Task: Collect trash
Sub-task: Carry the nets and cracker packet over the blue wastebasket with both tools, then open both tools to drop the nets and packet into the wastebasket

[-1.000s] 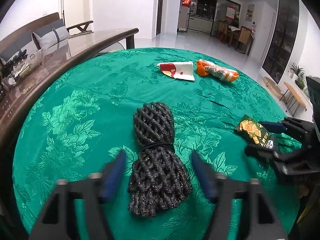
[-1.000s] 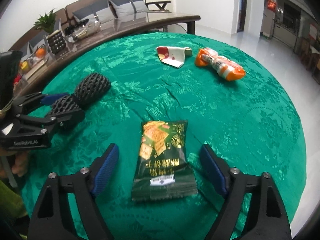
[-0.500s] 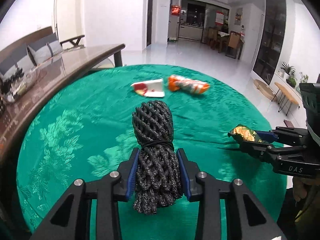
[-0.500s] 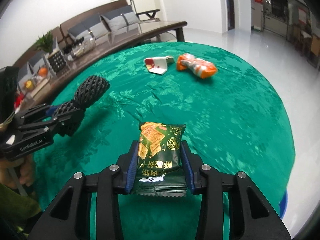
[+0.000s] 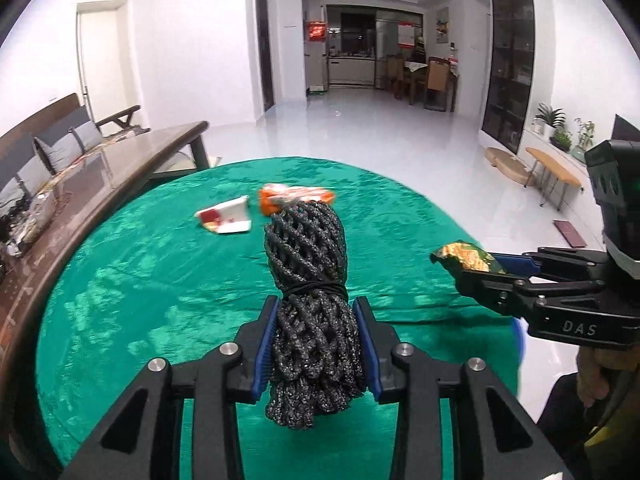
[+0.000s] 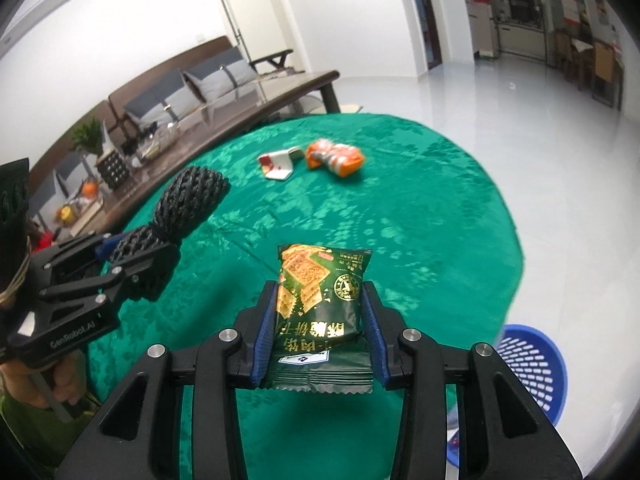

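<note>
Two tools clamped: left tool on black mesh bundle, right tool on cracker packet; blue basket only in right view.

Green tabletop cloth with floral damask pattern; on it, black speckled mesh bundle, dark green cracker packet, orange wrapper, red-and-white carton; beside it, blue perforated basket.

Open green tablecloth; two wrappers far across

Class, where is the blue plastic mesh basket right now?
Right wrist view, lower right: the blue plastic mesh basket stands on the white floor beside the green-clothed round table.
</note>
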### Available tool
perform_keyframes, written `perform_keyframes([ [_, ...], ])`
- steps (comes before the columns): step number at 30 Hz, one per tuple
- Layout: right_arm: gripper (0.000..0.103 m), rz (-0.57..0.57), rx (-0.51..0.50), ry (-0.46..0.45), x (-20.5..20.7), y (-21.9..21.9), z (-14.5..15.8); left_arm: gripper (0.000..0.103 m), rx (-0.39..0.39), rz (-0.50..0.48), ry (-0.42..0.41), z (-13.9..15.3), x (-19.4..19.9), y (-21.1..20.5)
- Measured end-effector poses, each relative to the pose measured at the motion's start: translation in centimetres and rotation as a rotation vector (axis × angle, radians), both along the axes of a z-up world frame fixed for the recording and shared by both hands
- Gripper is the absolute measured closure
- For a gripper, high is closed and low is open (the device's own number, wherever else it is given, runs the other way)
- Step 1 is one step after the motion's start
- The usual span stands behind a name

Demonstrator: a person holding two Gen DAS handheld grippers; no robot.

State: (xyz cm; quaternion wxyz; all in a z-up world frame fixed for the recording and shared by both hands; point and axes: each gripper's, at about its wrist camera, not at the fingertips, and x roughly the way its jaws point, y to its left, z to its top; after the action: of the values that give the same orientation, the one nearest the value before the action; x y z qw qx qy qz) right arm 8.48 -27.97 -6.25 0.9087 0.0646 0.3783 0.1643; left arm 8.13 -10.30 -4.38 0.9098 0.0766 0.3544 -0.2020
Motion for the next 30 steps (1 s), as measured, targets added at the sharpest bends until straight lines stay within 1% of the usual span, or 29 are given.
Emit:
perform_keyframes([
  [2,0.062,-0.021,0.004,-0.003,-0.4,-1.4,0.2,0.066,-0.028,-0.033,0.028,0.0,-0.2,-1.1],
  [5,0.062,-0.077,-0.013,-0.002,-0.9,-4.4,0.7,0.066,-0.066,-0.114,0.083,-0.4,-0.5,-3.6],
  [9,0.062,-0.184,-0.047,0.036,-1.3,-10.0,1.0,0.066,-0.114,-0.238,0.169,-1.6,-0.8,-9.0],
  [12,0.062,-0.249,-0.095,0.079,-1.5,-14.1,-0.2,0.065,-0.115,-0.315,0.234,-3.0,-0.8,-13.6],
  [14,0.062,-0.307,-0.12,0.116,-1.8,-16.8,-1.9,0.065,-0.11,-0.356,0.275,-4.1,-0.8,-16.5],
  [16,0.062,-0.374,-0.09,0.18,-2.0,-19.6,-4.0,0.064,-0.098,-0.383,0.304,-5.2,-0.7,-18.9],
  [19,0.062,-0.456,-0.003,0.255,-2.1,-22.9,-5.9,0.064,-0.078,-0.407,0.33,-7.1,-0.3,-22.2],
  [24,0.062,-0.522,0.081,0.291,-2.4,-25.8,-7.1,0.064,-0.034,-0.41,0.353,-9.7,0.9,-25.5],
  [26,0.06,-0.535,0.114,0.303,-2.6,-26.8,-7.5,0.061,-0.032,-0.414,0.353,-10.4,1.1,-26.4],
  [28,0.056,-0.544,0.138,0.315,-2.5,-27.1,-8.0,0.058,-0.033,-0.428,0.33,-11.1,0.8,-27.2],
  [29,0.047,-0.55,0.148,0.319,-2.4,-27.3,-8.2,0.056,-0.022,-0.434,0.32,-11.3,0.6,-27.5],
  [30,0.041,-0.561,0.172,0.317,-2.5,-27.5,-8.3,0.054,0.005,-0.438,0.321,-11.8,0.3,-28.1],
])
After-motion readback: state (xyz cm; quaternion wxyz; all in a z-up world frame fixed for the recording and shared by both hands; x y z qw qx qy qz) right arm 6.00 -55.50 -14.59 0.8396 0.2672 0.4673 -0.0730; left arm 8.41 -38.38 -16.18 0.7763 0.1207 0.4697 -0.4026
